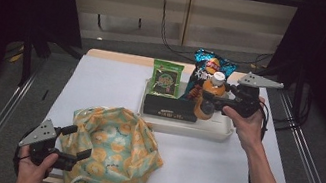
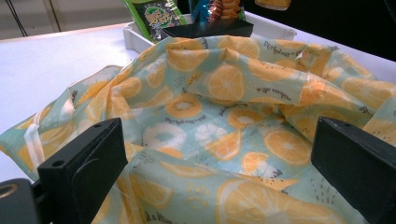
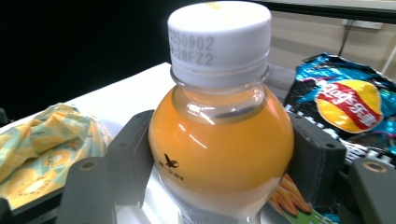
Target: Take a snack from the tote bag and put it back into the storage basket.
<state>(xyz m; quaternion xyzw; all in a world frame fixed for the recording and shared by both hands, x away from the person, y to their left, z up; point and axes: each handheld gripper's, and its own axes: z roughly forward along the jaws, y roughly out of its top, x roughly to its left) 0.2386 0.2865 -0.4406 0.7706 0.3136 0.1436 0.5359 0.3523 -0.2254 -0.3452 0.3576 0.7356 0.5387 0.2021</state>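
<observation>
orange juice bottle (image 3: pixel 219 140) with a white cap sits clamped between the jaws of the right gripper (image 1: pixel 209 103), whose pads press on its rounded shoulders in the right gripper view. from the high view, the bottle (image 1: pixel 210 96) stands upright at the right part of the white tray (image 1: pixel 185 126), just beside a long black box (image 1: pixel 171 107) that lies along the tray's near side. behind them lean a green snack packet (image 1: pixel 166 78) and a blue chip bag (image 1: pixel 208 69); the chip bag (image 3: pixel 345 105) appears just behind the bottle in the right gripper view. the tray rests toward the far side of the white tabletop (image 1: pixel 101 85).

near the front edge of the tabletop lies a crumpled cloth bag (image 1: pixel 112 151) printed with orange slices on pale blue. the left gripper (image 1: pixel 74 146) is at the bag's left edge with its jaws spread apart and nothing pinched; in the left gripper view the fabric (image 2: pixel 224 121) bunches between and ahead of the two black jaws, and whether either jaw touches it is hard to tell. bottle and cloth bag are well apart.
</observation>
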